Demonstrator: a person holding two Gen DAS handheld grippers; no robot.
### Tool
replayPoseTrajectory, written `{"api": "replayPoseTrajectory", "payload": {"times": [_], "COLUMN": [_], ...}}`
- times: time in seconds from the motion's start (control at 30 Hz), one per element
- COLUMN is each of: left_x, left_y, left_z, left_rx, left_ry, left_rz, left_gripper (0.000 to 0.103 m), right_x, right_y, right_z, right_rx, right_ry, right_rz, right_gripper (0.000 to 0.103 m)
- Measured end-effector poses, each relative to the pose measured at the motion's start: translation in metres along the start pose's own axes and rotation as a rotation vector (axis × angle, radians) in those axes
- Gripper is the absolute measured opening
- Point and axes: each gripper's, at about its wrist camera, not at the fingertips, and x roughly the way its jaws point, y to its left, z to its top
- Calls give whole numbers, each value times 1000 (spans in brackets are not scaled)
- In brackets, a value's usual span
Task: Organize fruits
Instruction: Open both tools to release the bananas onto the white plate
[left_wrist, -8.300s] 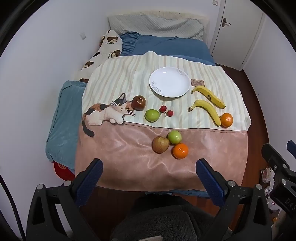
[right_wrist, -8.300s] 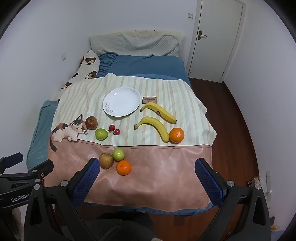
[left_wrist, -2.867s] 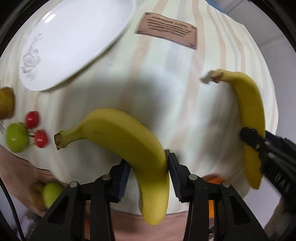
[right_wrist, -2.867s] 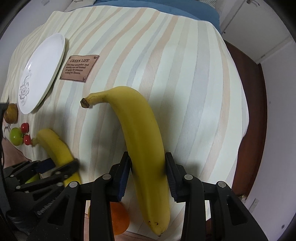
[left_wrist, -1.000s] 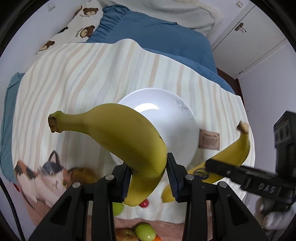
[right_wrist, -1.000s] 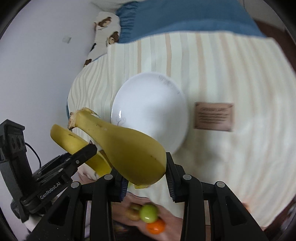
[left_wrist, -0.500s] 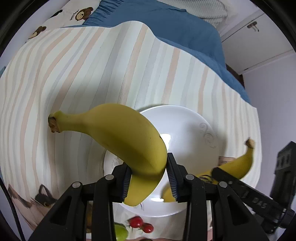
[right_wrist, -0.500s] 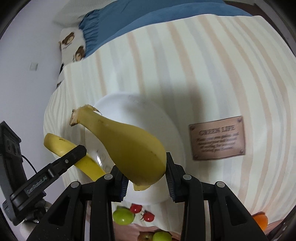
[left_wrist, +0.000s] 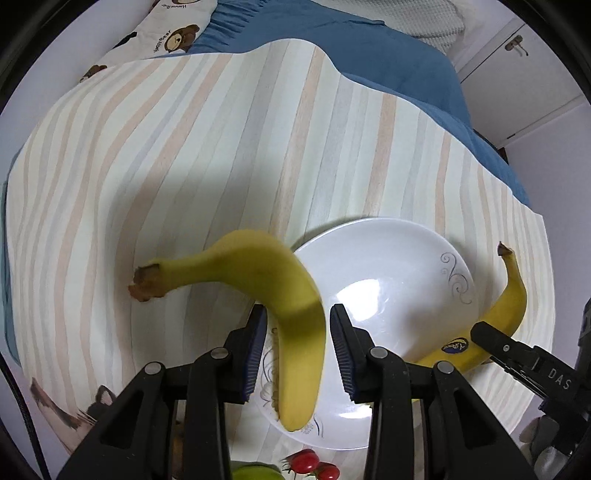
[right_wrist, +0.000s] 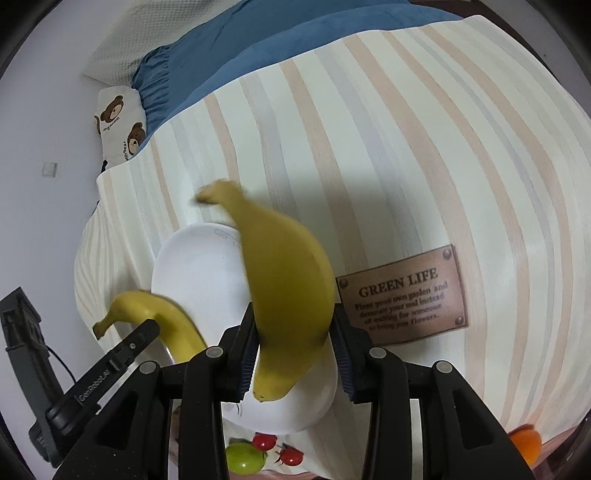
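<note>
Over the round white plate (left_wrist: 388, 295), the left gripper (left_wrist: 297, 350) stood slightly parted around a curved yellow banana (left_wrist: 291, 302). At three o'clock, the right gripper (right_wrist: 293, 343), jaws just opening, loosely bracketed a second yellow banana (right_wrist: 288, 280).

Right banana (right_wrist: 288, 280) blurred; orange (right_wrist: 526, 441) cut off by edge
</note>
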Motion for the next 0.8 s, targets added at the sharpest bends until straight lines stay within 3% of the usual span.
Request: {"api": "replayPoseTrajectory", "payload": {"times": [0.13, 0.27, 0.33, 0.4, 0.43, 0.5, 0.57, 0.8], "left_x": [0, -8, -16, -26, -33, -46, -57, -84], "left_y": [-3, -5, -5, -6, -6, -5, -5, 1], "left_z": [0, -1, -4, -6, -8, -14, -21, -59], "left_rx": [3, -1, 12, 29, 38, 56, 78, 119], "left_ry": [3, -10, -33, -58, -74, -106, -127, -182], "left_rz": [17, 23, 35, 42, 41, 39, 54, 83], "left_gripper": [33, 33, 35, 45, 50, 73, 86, 95], "right_x": [-5, -8, -14, -20, -23, -30, -38, -66], "right_y": [8, 18, 17, 18, 20, 24, 27, 37], "right_z": [-4, 0, -3, -8, -11, -20, -32, -85], "right_rx": [-36, -62, -74, -95, -110, -146, -187, -298], "right_ry": [-14, -19, -29, -40, -48, -63, -89, -190], "right_rz": [-32, -55, -59, -77, -87, -105, -138, -213], "right_gripper": [47, 76, 77, 79, 84, 96, 98, 98]}}
